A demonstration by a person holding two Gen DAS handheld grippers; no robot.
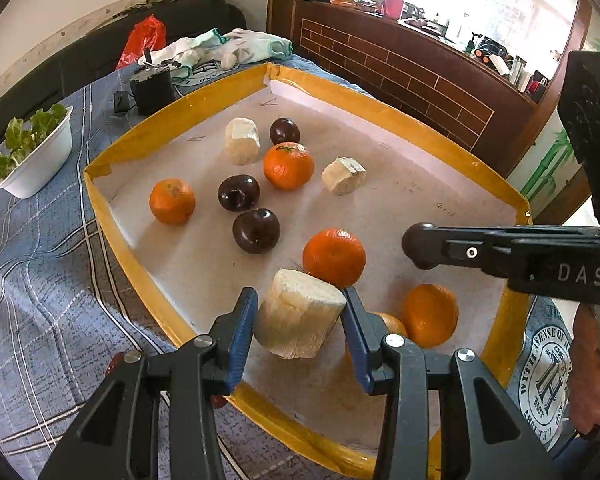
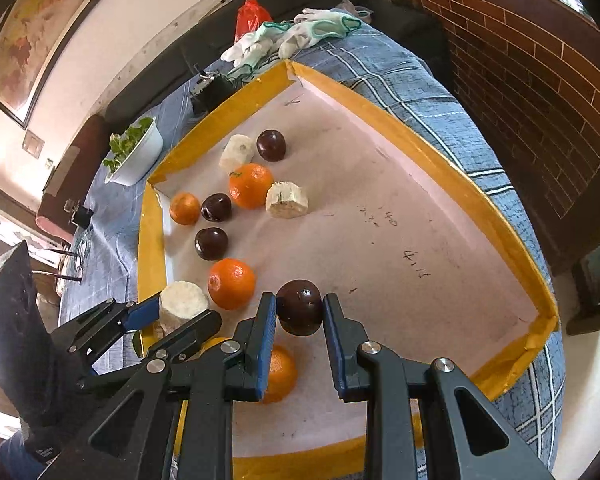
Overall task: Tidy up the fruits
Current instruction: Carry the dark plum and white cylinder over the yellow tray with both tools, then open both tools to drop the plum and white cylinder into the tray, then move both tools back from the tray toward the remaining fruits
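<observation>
A shallow tray (image 1: pixel 112 152) with a yellow taped rim (image 2: pixel 496 216) and a pale paper floor holds mandarins, dark plums and pale cut chunks. My left gripper (image 1: pixel 300 320) is shut on a pale cylindrical chunk (image 1: pixel 296 320) over the tray's near corner; the right wrist view shows the same chunk (image 2: pixel 182 306) at the left. My right gripper (image 2: pixel 300 314) is shut on a dark plum (image 2: pixel 300 306) low over the tray floor. A mandarin (image 1: pixel 334 256) lies just beyond the chunk, and another mandarin (image 2: pixel 280 372) is partly hidden under my right fingers.
Two plums (image 1: pixel 238 193), two pale chunks (image 1: pixel 242 141) and more mandarins (image 1: pixel 288 166) lie across the tray's left and far parts. On the checked blue cloth stand a white bowl of lettuce (image 1: pixel 36 160), a black device (image 1: pixel 152 88), gloves (image 1: pixel 228 48) and a red bag (image 1: pixel 144 38). A person's hand (image 1: pixel 592 368) shows at the right.
</observation>
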